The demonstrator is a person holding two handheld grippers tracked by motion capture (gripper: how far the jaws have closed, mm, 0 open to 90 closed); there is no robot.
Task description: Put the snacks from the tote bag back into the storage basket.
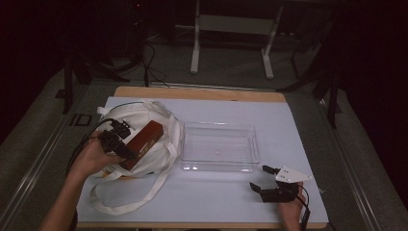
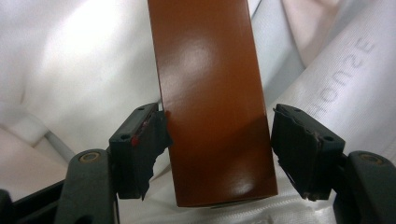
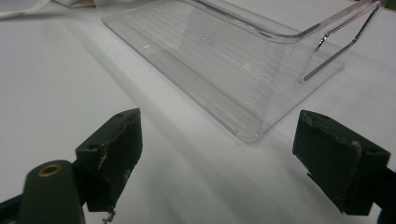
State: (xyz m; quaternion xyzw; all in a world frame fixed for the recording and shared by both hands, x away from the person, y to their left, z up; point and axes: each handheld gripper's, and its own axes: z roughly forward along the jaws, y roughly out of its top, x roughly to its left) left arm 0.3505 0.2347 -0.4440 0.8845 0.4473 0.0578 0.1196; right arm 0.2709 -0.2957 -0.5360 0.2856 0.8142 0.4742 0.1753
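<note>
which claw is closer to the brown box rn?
Left. The left claw straddles the brown box on the white bag; the right claw hovers open past the clear tray.

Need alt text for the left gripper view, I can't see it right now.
The left hand-held gripper straddles the near end of a brown box, one jaw touching it and the other slightly apart. The box lies on a white cloth bag.

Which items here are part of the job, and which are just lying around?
In play: brown box, between the left gripper's jaws; white tote bag under it; clear tray; right gripper, open near the tray.
Lying about: white frame on the floor behind the table.
</note>
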